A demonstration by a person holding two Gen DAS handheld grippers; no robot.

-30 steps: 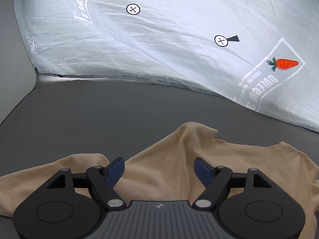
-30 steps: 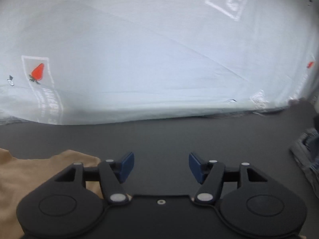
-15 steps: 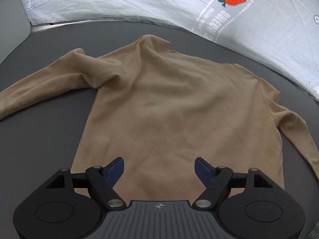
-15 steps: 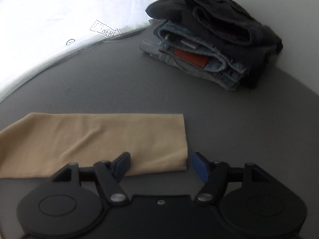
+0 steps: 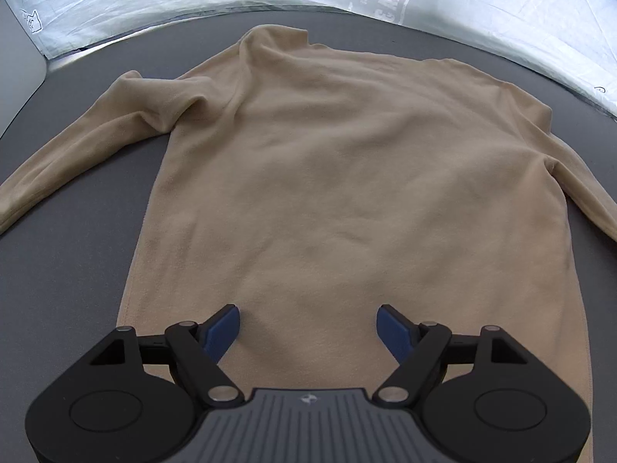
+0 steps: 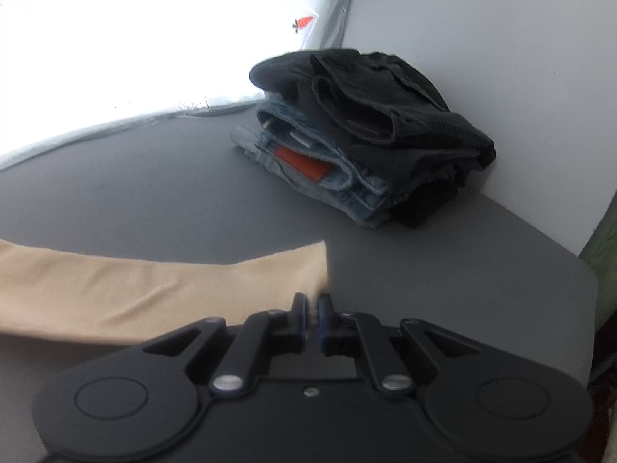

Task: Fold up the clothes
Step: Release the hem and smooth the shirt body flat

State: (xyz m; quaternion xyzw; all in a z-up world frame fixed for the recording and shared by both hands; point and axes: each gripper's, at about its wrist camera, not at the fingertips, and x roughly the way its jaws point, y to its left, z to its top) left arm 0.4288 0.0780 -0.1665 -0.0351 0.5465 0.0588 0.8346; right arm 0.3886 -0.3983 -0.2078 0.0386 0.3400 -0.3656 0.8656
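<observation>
Garment: tan long-sleeved fleece top (image 5: 347, 177) spread flat on dark grey table (image 5: 69, 270), collar at far end, hem near.
Sleeve: cuff (image 6: 308, 270) pinched by right gripper (image 6: 313, 318), jaws pressed together on it.
Left gripper (image 5: 308, 328): jaws spread above hem.
Far right: stack of folded dark clothes and jeans (image 6: 366, 131).

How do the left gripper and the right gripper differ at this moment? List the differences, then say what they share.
The left gripper stands open; the right gripper is shut. The left gripper holds nothing above the tan sweater's body; the right gripper pinches the end of its sleeve. Both are black with blue pads and over the same sweater on the grey table.
</observation>
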